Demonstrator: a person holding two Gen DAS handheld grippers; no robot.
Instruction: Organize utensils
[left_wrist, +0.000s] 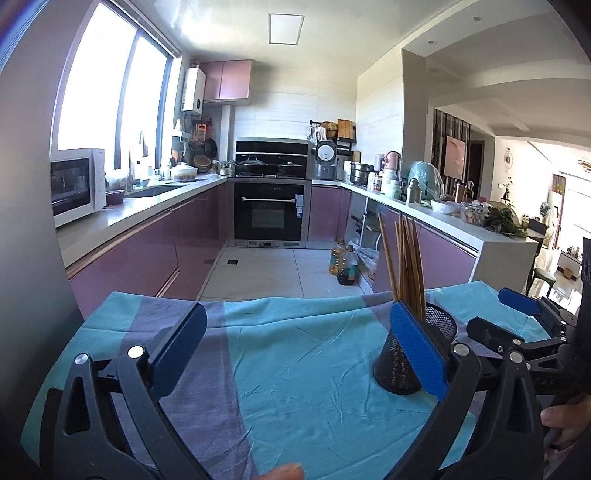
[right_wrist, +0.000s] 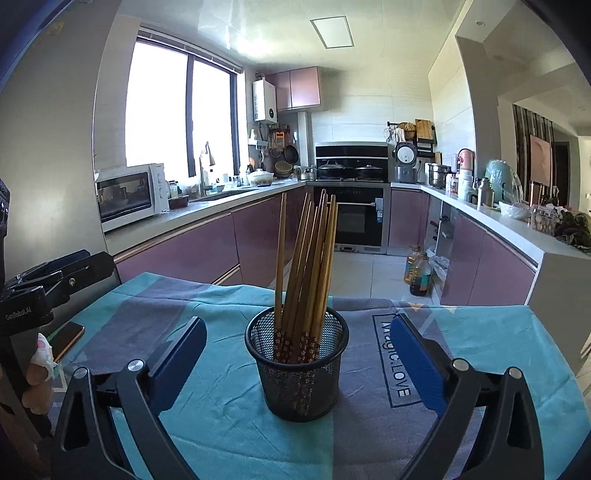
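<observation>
Chopsticks (right_wrist: 306, 273) all upright in mesh holder (right_wrist: 297, 365) – looks done – both hand-held grippers (right_wrist: 297, 365) (left_wrist: 295, 350) wide open, empty.

Sunlit kitchen: mauve cabinets (right_wrist: 192, 247), big window (right_wrist: 177, 122), black oven (right_wrist: 351, 221), pale tiled floor (left_wrist: 266, 269).

My left gripper (left_wrist: 295, 347) is spread wide, nothing between its pads. My right gripper (right_wrist: 297, 354) is spread wide too, gripping nothing.
</observation>
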